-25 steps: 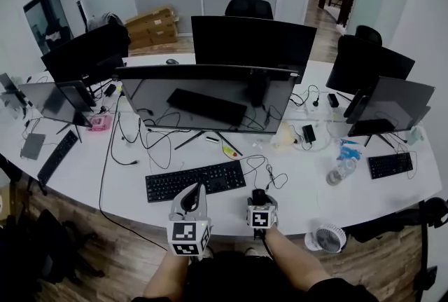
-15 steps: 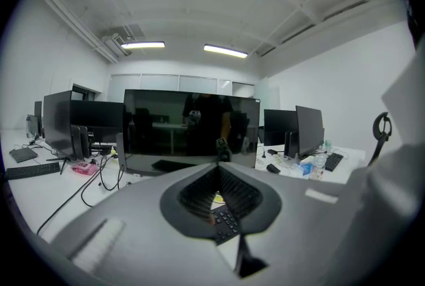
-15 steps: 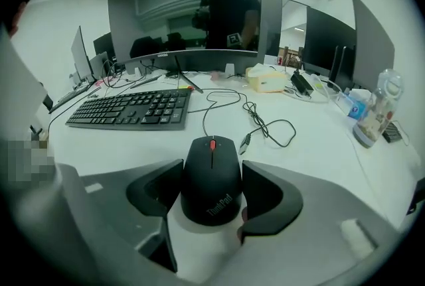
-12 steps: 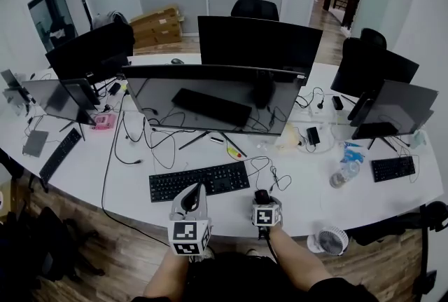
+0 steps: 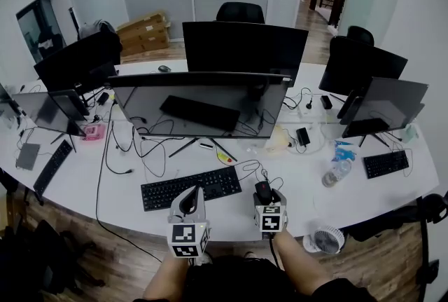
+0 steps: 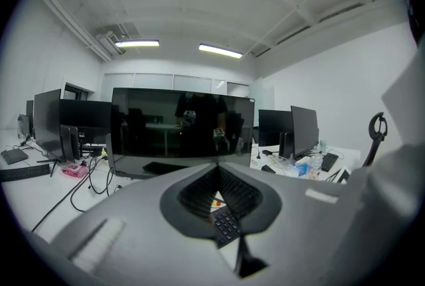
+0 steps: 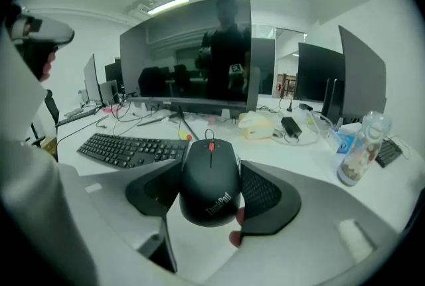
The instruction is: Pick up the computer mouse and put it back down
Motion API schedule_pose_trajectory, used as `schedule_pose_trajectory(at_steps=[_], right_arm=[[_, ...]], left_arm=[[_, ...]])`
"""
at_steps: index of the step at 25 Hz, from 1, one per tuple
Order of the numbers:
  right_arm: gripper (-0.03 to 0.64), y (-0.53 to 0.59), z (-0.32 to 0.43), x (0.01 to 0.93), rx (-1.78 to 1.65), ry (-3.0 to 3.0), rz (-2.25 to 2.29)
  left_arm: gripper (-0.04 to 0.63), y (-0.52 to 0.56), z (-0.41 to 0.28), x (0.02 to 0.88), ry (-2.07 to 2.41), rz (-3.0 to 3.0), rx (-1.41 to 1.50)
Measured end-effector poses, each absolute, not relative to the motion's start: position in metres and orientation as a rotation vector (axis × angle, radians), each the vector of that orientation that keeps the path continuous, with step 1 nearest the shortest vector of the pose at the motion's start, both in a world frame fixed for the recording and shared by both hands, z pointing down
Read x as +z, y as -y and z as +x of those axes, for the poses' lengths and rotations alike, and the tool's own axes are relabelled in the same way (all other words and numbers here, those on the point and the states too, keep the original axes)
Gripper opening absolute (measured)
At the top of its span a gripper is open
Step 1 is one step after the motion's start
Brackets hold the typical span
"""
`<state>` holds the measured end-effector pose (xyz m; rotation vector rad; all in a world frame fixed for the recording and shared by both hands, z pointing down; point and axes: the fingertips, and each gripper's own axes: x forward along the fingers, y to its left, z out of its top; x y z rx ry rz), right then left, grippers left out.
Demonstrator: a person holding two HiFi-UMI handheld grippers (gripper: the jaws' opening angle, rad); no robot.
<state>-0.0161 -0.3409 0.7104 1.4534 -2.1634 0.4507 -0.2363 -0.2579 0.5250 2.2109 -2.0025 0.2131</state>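
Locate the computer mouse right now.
The computer mouse sits between the jaws of the right hand-held gripper, at the near edge of the desk in the head view, just right of the black keyboard.

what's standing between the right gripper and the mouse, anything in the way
Nothing visible. The mouse sits between the jaws of the right gripper, which close on its two sides. The keyboard lies off to its left, clear of both.
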Motion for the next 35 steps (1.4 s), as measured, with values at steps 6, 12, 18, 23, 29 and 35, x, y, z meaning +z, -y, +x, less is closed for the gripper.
schedule_pose_trajectory(at_steps=[6, 12, 18, 23, 29, 35], right_arm=[[0.261, 0.351, 0.003, 0.610, 0.271, 2.314, 1.619], [0.261, 0.345, 0.033, 0.521, 0.063, 2.386, 1.785], [0.261, 0.340, 0.055, 0.496, -0.032, 2.356, 1.864], [0.261, 0.337, 0.066, 0.504, 0.001, 2.330, 1.890], [0.261, 0.342, 0.073, 0.524, 0.065, 2.291, 1.900], [0.261, 0.352, 0.075, 0.601, 0.292, 2.170, 1.854]], left_arm=[[0.049, 0.271, -0.225, 0.522, 1.960, 2.254, 0.201], [0.049, 0.284, -0.204, 0.522, 1.902, 2.309, 0.187], [0.049, 0.292, -0.183, 0.520, 1.840, 2.366, 0.169], [0.049, 0.294, -0.171, 0.520, 1.806, 2.402, 0.170], [0.049, 0.295, -0.168, 0.521, 1.794, 2.408, 0.183], [0.049, 0.295, -0.173, 0.526, 1.800, 2.391, 0.209]])
